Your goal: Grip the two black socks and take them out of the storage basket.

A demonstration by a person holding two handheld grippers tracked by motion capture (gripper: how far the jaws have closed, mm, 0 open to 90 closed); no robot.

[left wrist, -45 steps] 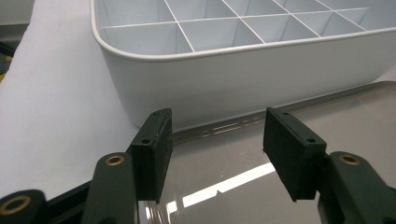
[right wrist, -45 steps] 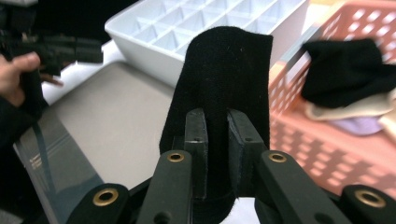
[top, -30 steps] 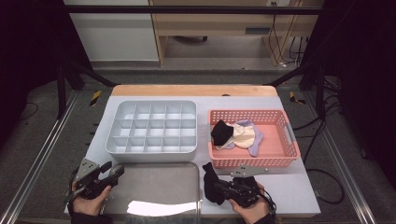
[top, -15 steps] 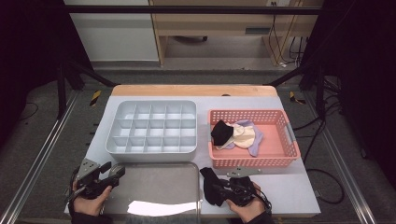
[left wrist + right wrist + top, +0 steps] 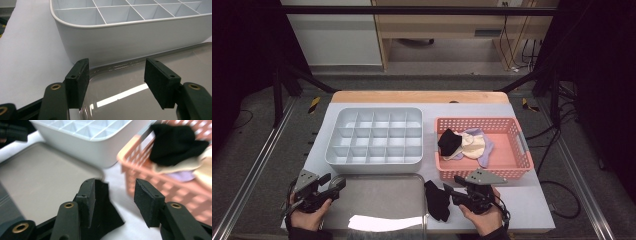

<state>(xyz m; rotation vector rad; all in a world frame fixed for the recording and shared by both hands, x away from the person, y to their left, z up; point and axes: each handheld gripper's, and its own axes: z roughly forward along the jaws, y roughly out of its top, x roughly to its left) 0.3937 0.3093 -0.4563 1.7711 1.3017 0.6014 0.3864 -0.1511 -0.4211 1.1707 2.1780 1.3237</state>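
Lying released beside right tongs [image 5: 451,192]: black sock [image 5: 437,200].

A pale grey table [image 5: 532,200] with a wooden strip along its far edge fills the middle of the high view. On it, left of centre, sits a white compartment tray [image 5: 374,159]; to its right a pink basket [image 5: 484,173]. Lower centre lies a metal tray [image 5: 382,197], and just right of it, overlapping its edge, a black cloth [image 5: 438,201].

Divided bin [image 5: 374,135] — pink basket [image 5: 519,145] (socks inside)
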